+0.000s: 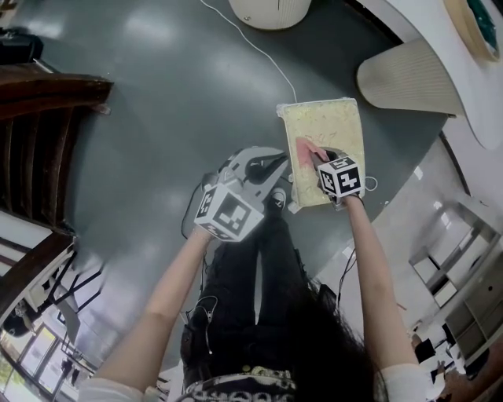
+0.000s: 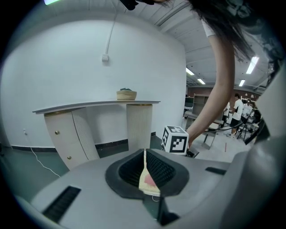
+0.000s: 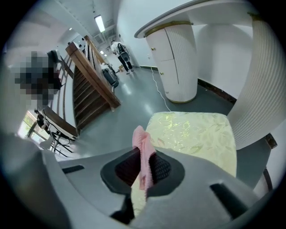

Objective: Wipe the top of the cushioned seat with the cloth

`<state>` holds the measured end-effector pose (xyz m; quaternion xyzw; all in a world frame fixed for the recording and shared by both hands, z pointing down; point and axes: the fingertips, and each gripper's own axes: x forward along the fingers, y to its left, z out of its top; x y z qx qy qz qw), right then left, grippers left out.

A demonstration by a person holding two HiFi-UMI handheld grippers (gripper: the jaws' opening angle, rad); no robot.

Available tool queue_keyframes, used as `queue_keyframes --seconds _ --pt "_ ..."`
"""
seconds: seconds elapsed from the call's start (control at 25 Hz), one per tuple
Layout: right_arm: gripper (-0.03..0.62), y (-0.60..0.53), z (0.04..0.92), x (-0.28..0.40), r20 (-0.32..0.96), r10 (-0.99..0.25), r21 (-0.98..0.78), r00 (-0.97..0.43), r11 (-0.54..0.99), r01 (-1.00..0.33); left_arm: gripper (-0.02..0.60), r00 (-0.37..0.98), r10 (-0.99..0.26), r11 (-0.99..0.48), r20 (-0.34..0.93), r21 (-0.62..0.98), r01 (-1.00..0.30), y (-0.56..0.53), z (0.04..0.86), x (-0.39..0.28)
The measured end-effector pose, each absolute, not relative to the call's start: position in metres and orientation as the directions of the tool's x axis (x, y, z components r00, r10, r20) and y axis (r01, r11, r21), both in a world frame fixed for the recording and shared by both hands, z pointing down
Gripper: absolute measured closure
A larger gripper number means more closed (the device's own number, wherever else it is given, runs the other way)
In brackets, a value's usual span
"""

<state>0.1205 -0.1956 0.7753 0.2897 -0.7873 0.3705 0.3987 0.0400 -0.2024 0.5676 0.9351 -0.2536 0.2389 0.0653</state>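
Note:
The cushioned seat (image 1: 334,129) is a pale yellow patterned square on the dark floor; in the right gripper view the seat (image 3: 196,132) fills the space ahead of the jaws. My right gripper (image 1: 320,159) hovers over the seat's near left part, shut on a pink cloth (image 1: 306,149). The cloth (image 3: 142,147) stands up between the right gripper (image 3: 144,157) jaws. My left gripper (image 1: 277,165) sits just left of the seat, off it. In its own view the left gripper (image 2: 145,155) jaws stand shut, holding nothing; only a sliver of seat and cloth shows past them.
A white ribbed curved cabinet (image 1: 409,74) stands right behind the seat. A wooden staircase (image 1: 39,118) rises on the left. A white cable (image 1: 251,43) runs across the grey floor toward a round white pedestal (image 1: 271,12). The person's legs are below the grippers.

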Motion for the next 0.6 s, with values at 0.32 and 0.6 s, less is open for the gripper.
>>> queue_keyframes --seconds 0.32,0.6 --pt "0.583 -0.179 0.802 0.099 0.857 -0.117 -0.363 -0.502 0.556 -0.748 0.566 0.751 -0.443 -0.858 0.489 0.013 -0.514 -0.189 0.579 0.035" --pt "0.583 -0.188 0.812 0.137 0.882 -0.141 -0.323 -0.450 0.514 -0.795 0.566 0.755 -0.436 -0.861 0.490 0.018 -0.509 -0.190 0.581 0.038"
